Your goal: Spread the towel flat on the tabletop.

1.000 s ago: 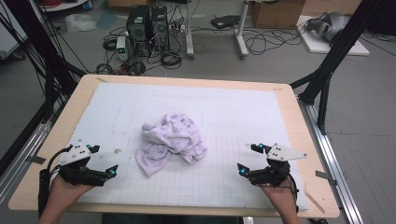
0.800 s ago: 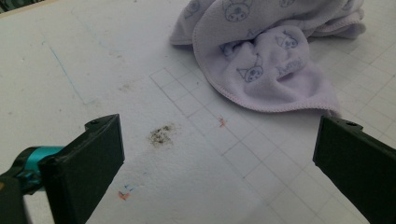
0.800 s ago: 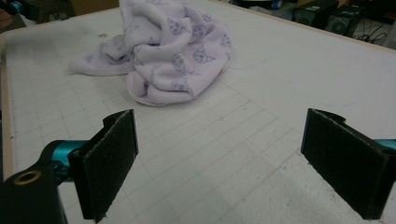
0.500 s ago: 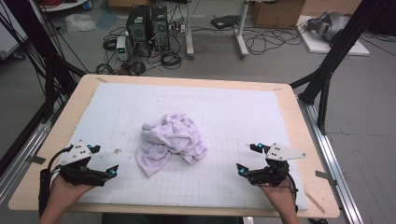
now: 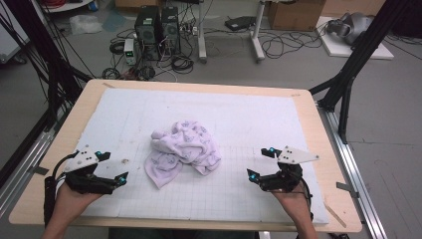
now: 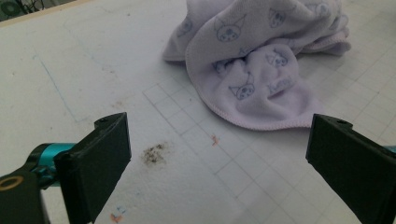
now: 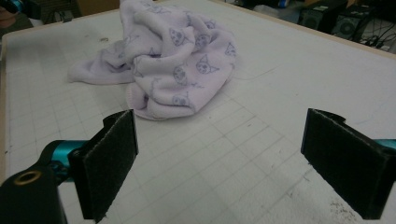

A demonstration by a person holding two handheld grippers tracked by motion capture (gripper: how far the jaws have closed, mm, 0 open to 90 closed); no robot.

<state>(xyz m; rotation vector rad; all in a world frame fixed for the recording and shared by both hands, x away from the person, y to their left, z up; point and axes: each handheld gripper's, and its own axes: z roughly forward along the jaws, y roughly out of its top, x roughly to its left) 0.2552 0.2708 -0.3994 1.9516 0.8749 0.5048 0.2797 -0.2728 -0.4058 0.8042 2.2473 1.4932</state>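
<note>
One wide surface [image 5: 308, 119] carries everything, its white gridded mat [image 5: 249, 124] spread ahead of both your tongs. Between the two tongs, and a little beyond them, lies the crumpled lilac towel [image 5: 184, 149] printed with cat faces, touching neither. Your left tongs [image 5: 117, 169] sit well to the towel's left, jaws wide apart with bare mat between them, though they have just been closing slightly. Your right tongs [image 5: 258, 164] rest well to the towel's right, jaws also wide apart and holding nothing. A small dark stain [image 6: 154, 154] marks the mat just ahead of your left tongs.
</note>
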